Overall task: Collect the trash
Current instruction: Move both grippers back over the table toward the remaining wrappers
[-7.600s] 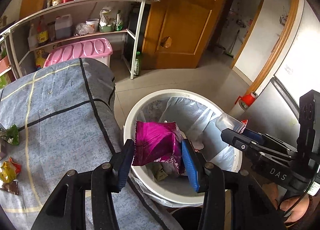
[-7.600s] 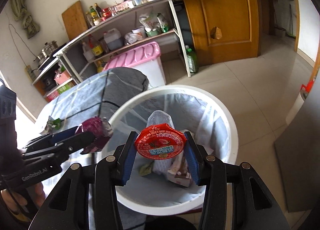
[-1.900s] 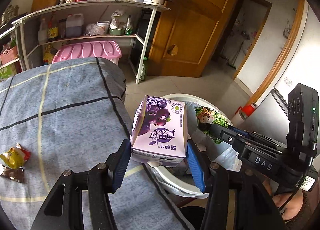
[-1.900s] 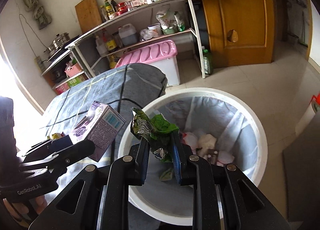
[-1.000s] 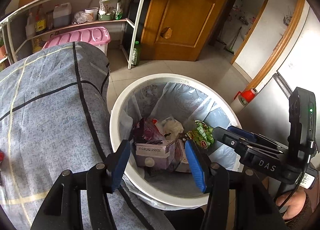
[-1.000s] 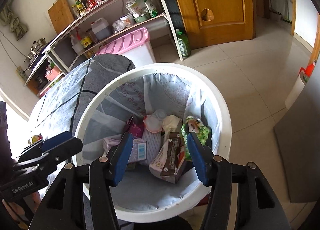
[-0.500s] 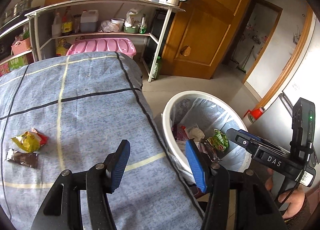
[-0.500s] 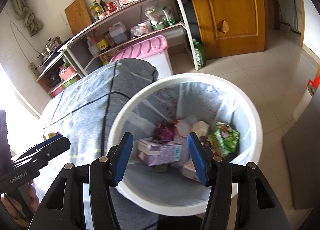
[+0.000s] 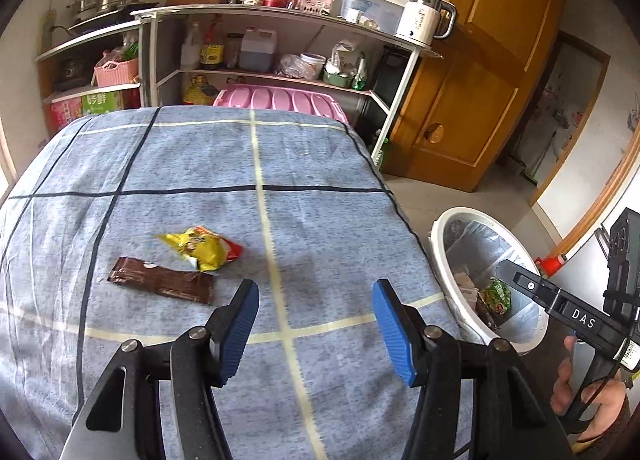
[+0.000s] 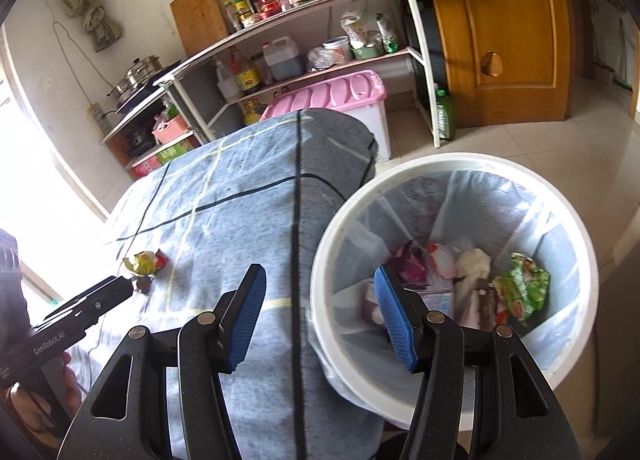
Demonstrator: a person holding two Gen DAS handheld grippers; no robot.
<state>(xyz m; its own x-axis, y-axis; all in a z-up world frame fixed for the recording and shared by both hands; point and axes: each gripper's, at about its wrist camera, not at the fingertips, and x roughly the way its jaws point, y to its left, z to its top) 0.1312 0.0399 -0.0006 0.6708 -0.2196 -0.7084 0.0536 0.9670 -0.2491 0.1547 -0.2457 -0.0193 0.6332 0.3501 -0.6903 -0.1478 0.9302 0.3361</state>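
Now both claws are empty, and the trash left to collect lies on the worktop [image 9: 320,164] under its blue checked cloth: a yellow snack wrapper [image 9: 202,246] and, touching its near edge, a long brown wrapper [image 9: 162,286]. The left claw [image 9: 314,326] hangs above the cloth, its jaws standing moderately wide with nothing between them, the two wrappers ahead and to the left of its fingertips. The right claw [image 10: 318,318] stands just as open and bare, straddling the edge between the cloth and the white bin [image 10: 404,176] beside the worktop, which already holds crumpled packets and a carton inside its plastic liner.

Both wrappers look like thin foil film, so they should weigh almost nothing and offer no stiffness. The yellow one is puffed and creased, with a raised ridge, which gives the pads something to close on from above; pinching across that ridge near its middle seems the safest hold. The brown one lies nearly flat on the cloth and is probably slick, so a straight descent risks pinching fabric along with it or sliding off. Its crumpled right end, nearest the left claw, looks like the better place to bite. Since they touch, lifting one may drag the other.
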